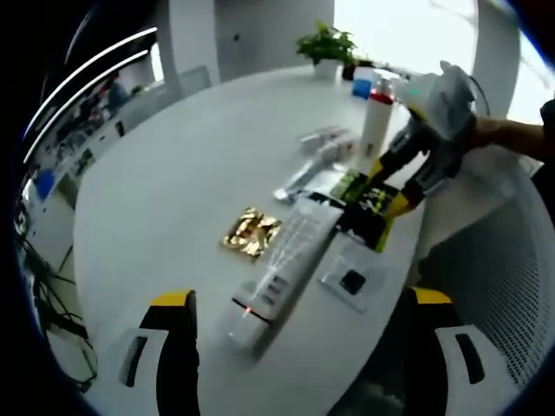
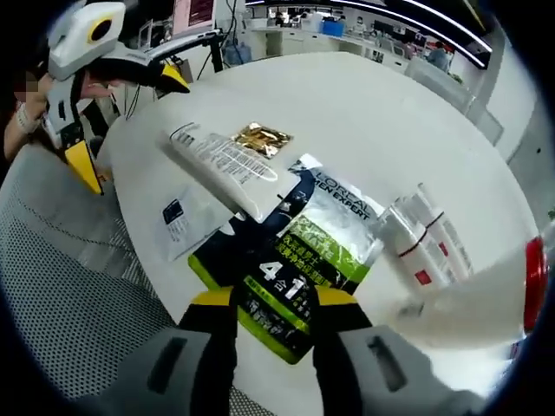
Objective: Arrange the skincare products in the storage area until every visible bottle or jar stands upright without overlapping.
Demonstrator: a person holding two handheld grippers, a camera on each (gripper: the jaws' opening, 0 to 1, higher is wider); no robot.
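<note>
A green and black pouch [image 2: 303, 251] lies at the table's edge, its near corner between the jaws of my right gripper [image 2: 276, 314], which stand a narrow gap apart; whether they pinch it is unclear. That gripper [image 1: 392, 185] reaches over the same pouch [image 1: 368, 206] from the right. A long white tube [image 1: 286, 267] [image 2: 221, 169] lies flat beside it. A white bottle with a red cap [image 1: 375, 120] [image 2: 481, 303] stands upright further back. Small white tubes [image 1: 319, 146] [image 2: 425, 238] lie flat. My left gripper [image 1: 302, 347] hovers wide open before the long tube.
A gold sachet [image 1: 251, 232] [image 2: 260, 137] and a flat white sachet [image 1: 351, 279] [image 2: 180, 221] lie on the round white table [image 1: 173, 191]. A potted plant [image 1: 325, 43] stands at the far edge. A grey mesh chair [image 2: 69, 295] sits beside the table. The left gripper [image 2: 95, 52] shows held in a hand [image 2: 22, 113].
</note>
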